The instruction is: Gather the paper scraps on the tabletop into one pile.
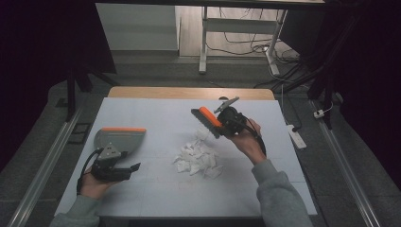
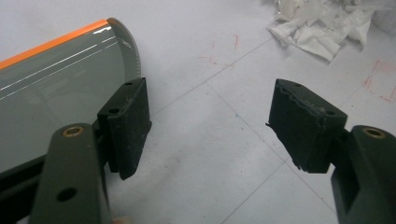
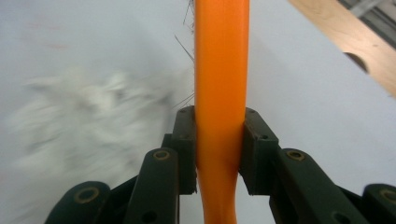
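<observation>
A grey dustpan (image 1: 117, 141) with an orange front edge lies at the table's left; in the left gripper view the dustpan (image 2: 51, 79) sits just left of my jaws. My left gripper (image 1: 135, 168) (image 2: 210, 126) stands open beside the pan, nothing between its fingers. My right gripper (image 1: 226, 124) (image 3: 219, 149) is shut on the orange handle of a hand brush (image 1: 206, 120) (image 3: 220, 70), held above the table right of centre. A heap of torn white paper scraps (image 1: 196, 158) (image 2: 322, 23) (image 3: 88, 121) lies mid-table, just below and left of the brush.
The white table cover (image 1: 156, 113) ends at a wooden strip (image 1: 189, 92) (image 3: 345, 42) at the far side. A white power strip (image 1: 296, 136) lies off the right edge. Desk legs and cables (image 1: 246, 47) stand beyond the table.
</observation>
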The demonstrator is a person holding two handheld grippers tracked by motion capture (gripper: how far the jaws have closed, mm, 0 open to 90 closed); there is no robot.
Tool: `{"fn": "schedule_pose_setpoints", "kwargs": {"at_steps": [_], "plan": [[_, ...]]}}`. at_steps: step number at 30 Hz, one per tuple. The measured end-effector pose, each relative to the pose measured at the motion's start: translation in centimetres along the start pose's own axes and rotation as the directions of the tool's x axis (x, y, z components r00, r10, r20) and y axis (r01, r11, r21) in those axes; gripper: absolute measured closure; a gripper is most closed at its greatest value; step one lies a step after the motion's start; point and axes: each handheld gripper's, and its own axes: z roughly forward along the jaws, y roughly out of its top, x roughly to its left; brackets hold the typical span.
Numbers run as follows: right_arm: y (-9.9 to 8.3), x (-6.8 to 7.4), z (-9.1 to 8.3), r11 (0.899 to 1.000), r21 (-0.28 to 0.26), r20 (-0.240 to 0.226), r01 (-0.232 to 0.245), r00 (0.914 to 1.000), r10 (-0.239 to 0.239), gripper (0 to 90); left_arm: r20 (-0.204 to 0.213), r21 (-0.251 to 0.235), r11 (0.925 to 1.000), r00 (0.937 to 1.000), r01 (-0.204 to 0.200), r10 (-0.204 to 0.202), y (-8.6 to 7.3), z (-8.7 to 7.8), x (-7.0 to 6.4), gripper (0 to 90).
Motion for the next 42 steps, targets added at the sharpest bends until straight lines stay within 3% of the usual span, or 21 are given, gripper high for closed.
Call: {"fn": "schedule_pose_setpoints", "kwargs": {"at_steps": [3,6,10,12,15,16,21,26,30,34,37,42], "plan": [[1.1,-1.1,2.2,0.999,0.040,0.023,0.019,0.9995,-0.020,70.5,0.000,0.002,1.0000,1.0000,-0.004,0.004,0.0,0.1,0.0,30.3],[1.9,-1.5,4.3,0.996,0.078,0.007,0.039,0.9992,-0.040,70.5,0.001,0.001,1.0000,1.0000,-0.005,0.005,0.0,0.0,-0.1,30.3],[2.5,-1.0,5.9,0.988,0.125,-0.016,0.094,0.9955,-0.093,70.6,0.002,-0.001,1.0000,1.0000,-0.007,0.007,0.0,0.0,-0.1,30.3],[2.7,-0.5,6.1,0.988,0.123,-0.046,0.092,0.9952,-0.087,70.6,0.001,0.000,1.0000,1.0000,-0.006,0.006,0.0,0.0,-0.1,30.3],[2.8,0.7,5.9,0.977,0.152,-0.066,0.149,0.9879,-0.140,70.7,0.000,-0.002,1.0000,1.0000,-0.009,0.009,0.0,-0.1,-0.2,30.3],[2.7,1.0,5.8,0.972,0.161,-0.072,0.173,0.9839,-0.163,70.7,0.000,-0.002,1.0000,1.0000,-0.009,0.009,0.0,-0.1,-0.2,30.3],[1.5,1.8,4.6,0.967,0.168,-0.099,0.191,0.9794,-0.176,70.7,-0.002,-0.001,0.9999,0.9999,-0.011,0.011,0.0,-0.1,-0.4,30.3],[0.1,2.2,2.6,0.972,0.133,-0.101,0.193,0.9783,-0.181,70.7,-0.004,0.006,0.9999,0.9999,-0.013,0.013,0.0,0.0,-0.4,30.3],[-0.7,1.8,0.4,0.989,0.057,-0.090,0.136,0.9874,-0.131,70.6,-0.007,0.005,0.9999,0.9999,-0.011,0.011,0.0,0.0,-0.4,30.3],[-1.5,1.7,-1.6,0.997,-0.011,-0.083,0.070,0.9941,-0.071,70.6,-0.007,0.004,0.9999,0.9999,-0.010,0.010,0.0,-0.1,-0.4,30.3],[-2.2,2.3,-2.9,0.997,-0.045,-0.091,0.056,0.9940,-0.060,70.6,-0.007,0.003,0.9999,0.9999,-0.012,0.012,0.0,-0.1,-0.4,30.3],[-3.5,2.9,-4.2,0.998,-0.054,-0.092,0.037,0.9949,-0.042,70.6,-0.007,0.001,0.9999,0.9999,-0.014,0.014,0.1,-0.1,-0.5,30.3]]}}
